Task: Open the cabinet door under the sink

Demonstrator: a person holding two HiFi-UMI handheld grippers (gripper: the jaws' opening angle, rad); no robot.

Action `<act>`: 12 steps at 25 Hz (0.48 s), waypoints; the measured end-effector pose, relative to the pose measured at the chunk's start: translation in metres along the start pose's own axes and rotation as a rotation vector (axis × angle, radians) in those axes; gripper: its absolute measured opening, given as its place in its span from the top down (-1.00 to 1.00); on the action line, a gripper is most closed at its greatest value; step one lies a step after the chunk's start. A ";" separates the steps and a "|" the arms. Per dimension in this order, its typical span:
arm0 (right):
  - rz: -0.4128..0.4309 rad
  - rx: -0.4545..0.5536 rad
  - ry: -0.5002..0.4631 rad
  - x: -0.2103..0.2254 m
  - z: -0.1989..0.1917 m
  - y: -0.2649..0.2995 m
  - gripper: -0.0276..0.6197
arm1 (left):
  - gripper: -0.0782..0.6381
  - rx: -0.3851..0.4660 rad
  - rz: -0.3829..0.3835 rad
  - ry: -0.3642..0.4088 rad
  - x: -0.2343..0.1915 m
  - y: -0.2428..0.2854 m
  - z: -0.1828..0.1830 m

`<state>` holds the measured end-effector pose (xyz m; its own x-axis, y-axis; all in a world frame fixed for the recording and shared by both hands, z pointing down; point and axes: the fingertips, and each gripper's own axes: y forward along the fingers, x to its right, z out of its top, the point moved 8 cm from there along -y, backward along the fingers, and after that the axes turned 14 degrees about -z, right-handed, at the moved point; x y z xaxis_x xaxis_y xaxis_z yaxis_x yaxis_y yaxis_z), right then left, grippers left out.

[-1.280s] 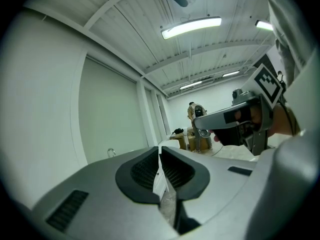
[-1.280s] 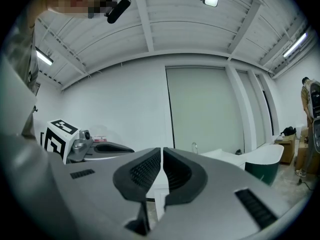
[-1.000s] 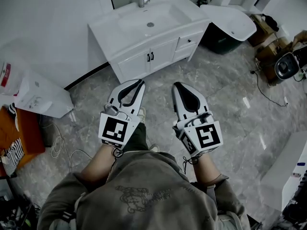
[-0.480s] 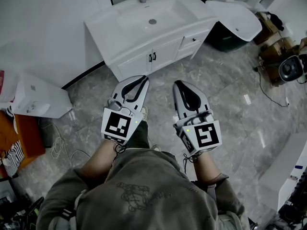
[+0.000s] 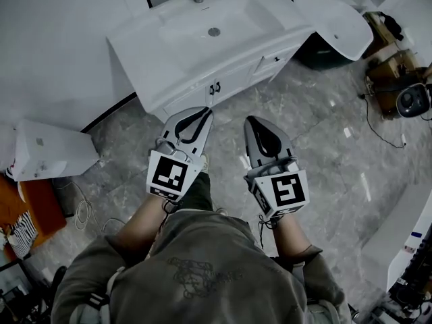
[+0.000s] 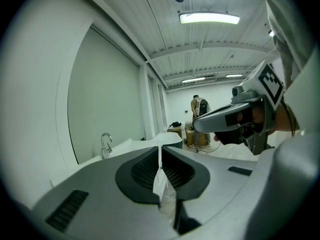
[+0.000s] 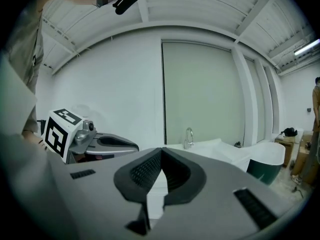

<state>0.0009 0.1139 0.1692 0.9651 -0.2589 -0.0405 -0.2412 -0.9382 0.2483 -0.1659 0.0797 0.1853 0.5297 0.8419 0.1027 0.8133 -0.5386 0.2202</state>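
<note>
Both grippers hang in front of the sink, well short of it and above the floor. The left gripper has its jaws closed tip to tip with nothing between them; the right gripper is the same, tips together and empty. The two cabinet doors sit directly under the sink, shut, with their dark handles side by side at the seam where the doors meet.

The task looks not yet begun; the reach to a handle comes first.

Risks, as I judge them:
- With jaws closed, a gripper would only butt against a handle, so it must spread first.
- The handles lie just beside each other, so a loose aim could catch both or the wrong one.
- The sink's top overhangs the doors, so a high approach may strike its edge.
- The door swings toward the person, and the idle gripper could block it.
</note>
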 end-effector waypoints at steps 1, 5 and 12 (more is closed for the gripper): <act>-0.003 0.003 0.004 0.001 0.000 0.011 0.83 | 0.69 -0.003 -0.008 -0.006 -0.009 0.006 -0.002; 0.017 -0.002 0.030 0.002 0.000 0.054 0.83 | 0.69 -0.025 -0.032 -0.020 -0.044 0.025 -0.014; -0.026 -0.033 0.054 0.004 -0.008 0.116 0.82 | 0.69 -0.044 -0.040 -0.060 -0.102 0.053 -0.038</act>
<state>-0.0221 0.0056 0.2055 0.9753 -0.2210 0.0051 -0.2136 -0.9360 0.2797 -0.1860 -0.0335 0.2234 0.5117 0.8584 0.0347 0.8234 -0.5016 0.2656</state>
